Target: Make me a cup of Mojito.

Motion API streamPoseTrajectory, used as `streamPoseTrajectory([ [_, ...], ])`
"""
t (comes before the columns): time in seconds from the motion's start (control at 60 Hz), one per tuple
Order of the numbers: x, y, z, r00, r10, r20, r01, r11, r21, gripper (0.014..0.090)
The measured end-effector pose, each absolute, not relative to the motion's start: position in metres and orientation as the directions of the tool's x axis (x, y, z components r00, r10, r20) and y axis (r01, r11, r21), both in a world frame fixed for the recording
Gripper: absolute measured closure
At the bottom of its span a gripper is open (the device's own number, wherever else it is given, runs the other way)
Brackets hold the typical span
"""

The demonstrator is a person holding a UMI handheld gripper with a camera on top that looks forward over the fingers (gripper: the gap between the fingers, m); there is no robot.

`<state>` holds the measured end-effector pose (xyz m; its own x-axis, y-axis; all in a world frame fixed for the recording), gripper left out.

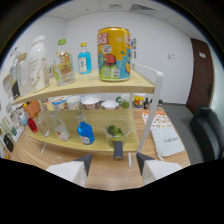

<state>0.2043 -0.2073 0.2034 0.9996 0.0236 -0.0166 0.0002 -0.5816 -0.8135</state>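
Landmark: a two-tier wooden shelf (90, 86) with white posts, standing on the wooden surface (107, 175).
Hand-held gripper (114, 162): released, fingers spread apart, nothing between them, low in front of the shelf's lower tier.
Top tier: an orange-yellow can (114, 54) near the shelf's right end; left of it a blue bottle (84, 59), a clear bottle with a green cap (63, 64), and a white jug (38, 64).
Lower tier: a cup of green lime pieces (116, 131) just beyond the fingers; a round blue bottle (85, 131) beside it; clear bottles further left.
Back of lower tier: a row of lidded tubs (82, 102).
Right of shelf: a printed sheet (165, 132) lying flat on the surface.
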Motion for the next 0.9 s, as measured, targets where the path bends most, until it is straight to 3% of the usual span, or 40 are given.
streamPoseTrajectory([
  [0.167, 0.209, -0.176, 0.19, 0.998, 0.031, -0.056, -0.026, -0.611, -0.791, 0.0383],
  [0.417, 0.211, -0.161, 0.164, 0.997, 0.03, -0.072, -0.032, -0.688, -0.725, 0.0736],
  [0.533, 0.209, -0.162, 0.157, 0.997, 0.036, -0.067, -0.022, -0.708, -0.705, 0.0858],
  [0.7, 0.21, -0.162, 0.157, 0.997, 0.036, -0.071, -0.025, -0.709, -0.705, 0.0875],
  [0.9, 0.217, -0.166, 0.165, 0.998, 0.003, -0.068, -0.048, -0.676, -0.735, 0.0885],
])
